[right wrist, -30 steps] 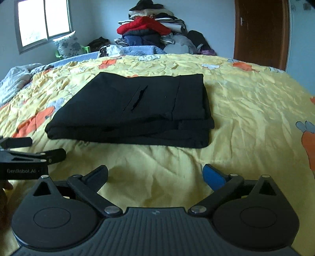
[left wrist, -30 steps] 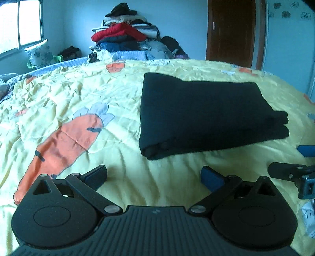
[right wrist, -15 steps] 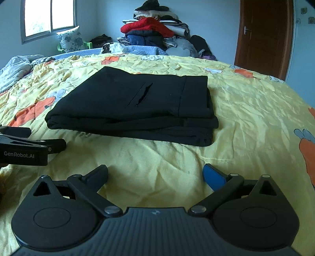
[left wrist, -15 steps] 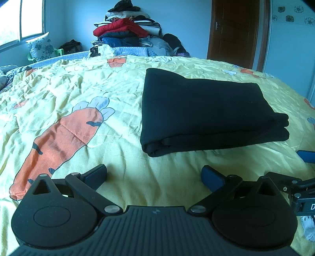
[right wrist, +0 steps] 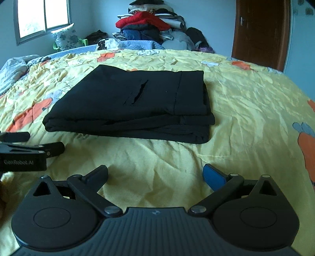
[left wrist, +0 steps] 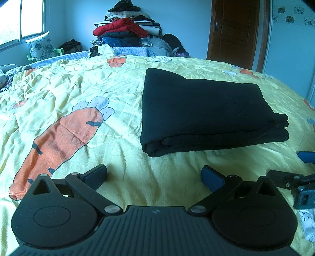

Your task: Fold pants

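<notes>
Sitting folded on the yellow bedspread (left wrist: 122,92), the black pants (left wrist: 198,110) form a flat stacked rectangle near the middle of the bed, ahead of both grippers and apart from them. In the right wrist view the pants (right wrist: 135,102) show a pocket slit on top and what looks like 3 or 4 layers at the near edge; exact count is hard to read, black on black.

Handling judgement: soft, light, limp knit, no stiffness. Lifted by 1 corner, the stack would likely sag and unfold. Not fragile; the cloth should grip well on the pads. If it has to be moved or squared up, pinch all layers at the 2 near corners, 1 gripper each, or slide it flat over the bedspread. The rounded fold on the left side holds the layers together better than the loose edges on the right.

Left gripper (left wrist: 154,174): fingers spread wide, nothing between them, low over the bedspread. Right gripper (right wrist: 155,175): same, spread and empty. Each is visible at the edge of the other's view.

Task looks essentially done.

Background: clothes pile (left wrist: 126,29), wooden door (left wrist: 235,31), window (right wrist: 42,18).
</notes>
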### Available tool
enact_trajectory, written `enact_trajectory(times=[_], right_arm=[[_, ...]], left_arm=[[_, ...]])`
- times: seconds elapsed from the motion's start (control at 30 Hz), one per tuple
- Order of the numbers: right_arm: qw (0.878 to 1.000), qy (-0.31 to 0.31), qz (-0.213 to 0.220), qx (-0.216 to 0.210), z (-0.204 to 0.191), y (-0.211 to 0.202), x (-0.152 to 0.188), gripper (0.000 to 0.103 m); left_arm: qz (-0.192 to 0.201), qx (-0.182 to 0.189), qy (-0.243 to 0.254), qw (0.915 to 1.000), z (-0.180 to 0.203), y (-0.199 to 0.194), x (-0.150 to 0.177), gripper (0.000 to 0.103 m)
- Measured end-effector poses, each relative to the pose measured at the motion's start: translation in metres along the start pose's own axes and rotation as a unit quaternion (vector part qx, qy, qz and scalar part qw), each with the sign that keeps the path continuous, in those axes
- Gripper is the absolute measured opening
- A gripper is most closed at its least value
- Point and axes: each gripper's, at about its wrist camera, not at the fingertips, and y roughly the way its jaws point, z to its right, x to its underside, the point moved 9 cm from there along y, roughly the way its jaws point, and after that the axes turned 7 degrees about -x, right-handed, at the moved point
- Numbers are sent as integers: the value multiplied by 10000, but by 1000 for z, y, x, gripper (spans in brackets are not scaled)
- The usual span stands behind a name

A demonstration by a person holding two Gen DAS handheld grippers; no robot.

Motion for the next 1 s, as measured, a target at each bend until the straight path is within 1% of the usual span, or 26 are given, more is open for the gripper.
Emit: enact_trajectory(times=[0.13, 0.33, 0.57, 1.0], right_arm=[[9998, -54, 205, 56, -1, -1, 3, 103], [9997, -5, 213, 129, -1, -1, 2, 103], [9990, 163, 230, 360, -3, 1, 1, 103], [9989, 199, 226, 368, -9, 6, -1, 103]], left_arm=[[1, 2, -3, 10000, 0, 0, 0, 103], [-4, -15, 22, 10000, 1, 0, 0, 103], [-4, -12, 20, 10000, 1, 0, 0, 103], [-3, -10, 17, 10000, 1, 0, 0, 103]])
